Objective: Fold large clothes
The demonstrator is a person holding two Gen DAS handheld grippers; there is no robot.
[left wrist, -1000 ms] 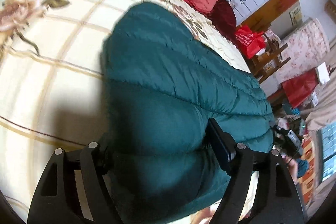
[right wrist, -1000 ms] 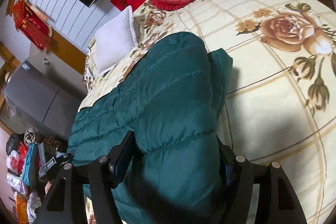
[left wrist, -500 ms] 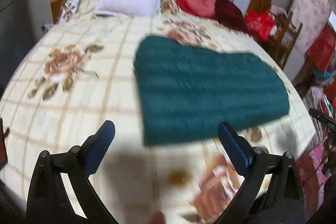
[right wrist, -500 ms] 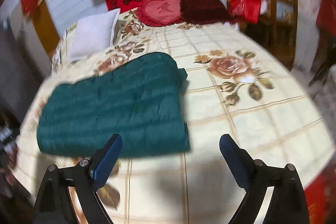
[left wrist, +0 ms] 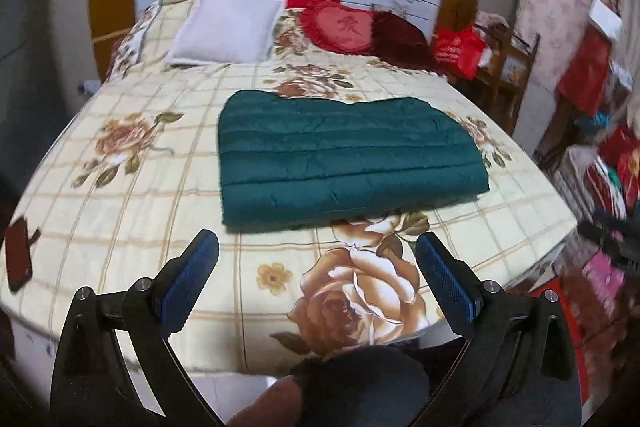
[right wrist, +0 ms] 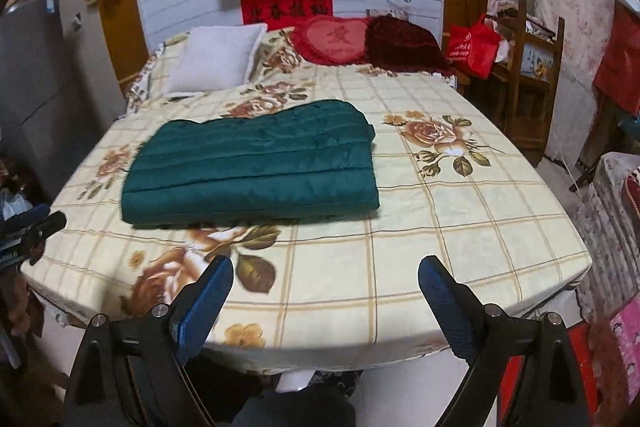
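A dark green quilted jacket (left wrist: 344, 155) lies folded into a flat rectangle in the middle of the bed (left wrist: 120, 227); it also shows in the right wrist view (right wrist: 256, 167). My left gripper (left wrist: 318, 277) is open and empty, held back above the bed's front edge, well short of the jacket. My right gripper (right wrist: 326, 301) is open and empty too, above the bed's near edge and apart from the jacket.
A white pillow (left wrist: 228, 27), a red heart cushion (left wrist: 344, 29) and a dark red cushion (right wrist: 404, 41) lie at the head of the bed. A dark phone-like object (left wrist: 18, 259) sits at the bed's left edge. A wooden rack (right wrist: 528, 75) and red bags stand at right.
Both grippers have let go of the jacket, opened and pulled back from right over it to the bed's front edge. The jacket now lies flat and folded.
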